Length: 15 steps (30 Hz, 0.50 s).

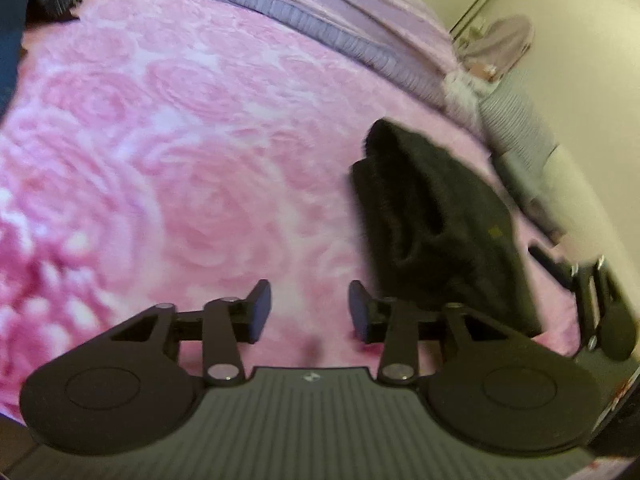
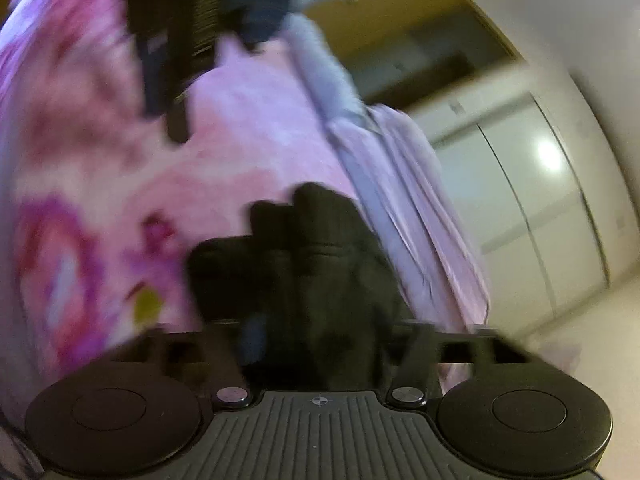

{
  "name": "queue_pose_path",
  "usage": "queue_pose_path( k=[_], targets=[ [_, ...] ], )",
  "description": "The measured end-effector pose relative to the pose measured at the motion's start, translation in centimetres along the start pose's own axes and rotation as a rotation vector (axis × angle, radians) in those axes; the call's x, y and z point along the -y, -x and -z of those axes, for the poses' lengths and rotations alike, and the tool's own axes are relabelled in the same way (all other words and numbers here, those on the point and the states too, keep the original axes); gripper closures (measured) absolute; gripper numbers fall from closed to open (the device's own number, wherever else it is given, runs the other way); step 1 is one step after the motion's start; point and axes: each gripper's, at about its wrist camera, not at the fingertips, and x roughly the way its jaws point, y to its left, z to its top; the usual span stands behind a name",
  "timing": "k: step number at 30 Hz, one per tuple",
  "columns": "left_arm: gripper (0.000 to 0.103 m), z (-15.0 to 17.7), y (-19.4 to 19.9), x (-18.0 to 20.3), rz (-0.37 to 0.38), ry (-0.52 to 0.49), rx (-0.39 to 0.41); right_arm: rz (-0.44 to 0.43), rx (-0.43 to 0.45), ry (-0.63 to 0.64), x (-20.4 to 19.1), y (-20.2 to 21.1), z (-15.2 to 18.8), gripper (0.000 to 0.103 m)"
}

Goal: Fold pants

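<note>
On the pink rose-patterned blanket (image 1: 168,128), ahead of both tools, the following items are showing.

Pants (image 1: 432,216): one pair, black, lying bunched and partly folded. They are sitting ahead and to the right of the left gripper (image 1: 310,312), apart from its fingers. In the right wrist view the same garment (image 2: 320,248) is lying directly ahead of the right gripper (image 2: 320,332), its near end reaching in between the two fingers; blur is hiding whether the pads are touching it.

Left gripper: one, its two blue-padded fingers (image 1: 260,308) standing partly apart over bare blanket, holding nothing.

Right gripper: one, also showing at the right edge of the left wrist view (image 1: 600,300), beside the pants. Its fingers are standing wide apart; no grip on the cloth is showing.

Lilac bedding (image 1: 320,8): one spread with one grey pleated band (image 1: 328,28), lying beyond the blanket.

Dark clothing (image 1: 24,8): one heap at the far left, too blurred to identify.

White cupboard doors (image 2: 520,200): beyond the bed, to the right of the right gripper.
</note>
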Motion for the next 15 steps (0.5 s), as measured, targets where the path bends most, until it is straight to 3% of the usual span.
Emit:
queue_pose_path(
  k=[4, 8, 12, 15],
  targets=[
    [0.035, -1.1, -0.1, 1.1, 0.107, 0.062, 0.017, -0.076, -0.003, -0.337, 5.2, 3.6, 2.2, 0.023],
    [0.021, -2.3, -1.7, 2.0, 0.185, 0.119, 0.016, -0.042, -0.096, -0.810, 11.6, 4.2, 7.0, 0.023],
    [0.021, -2.3, -4.5, 2.3, 0.232, 0.203, -0.032, 0.028, -0.204, -1.379, 17.0, 3.7, 14.9, 0.023],
    [0.020, -1.5, -6.9, 2.5, 0.247, 0.245, -0.092, -0.071, -0.259, -1.704, 18.0, 2.2, 19.8, 0.023]
  ],
)
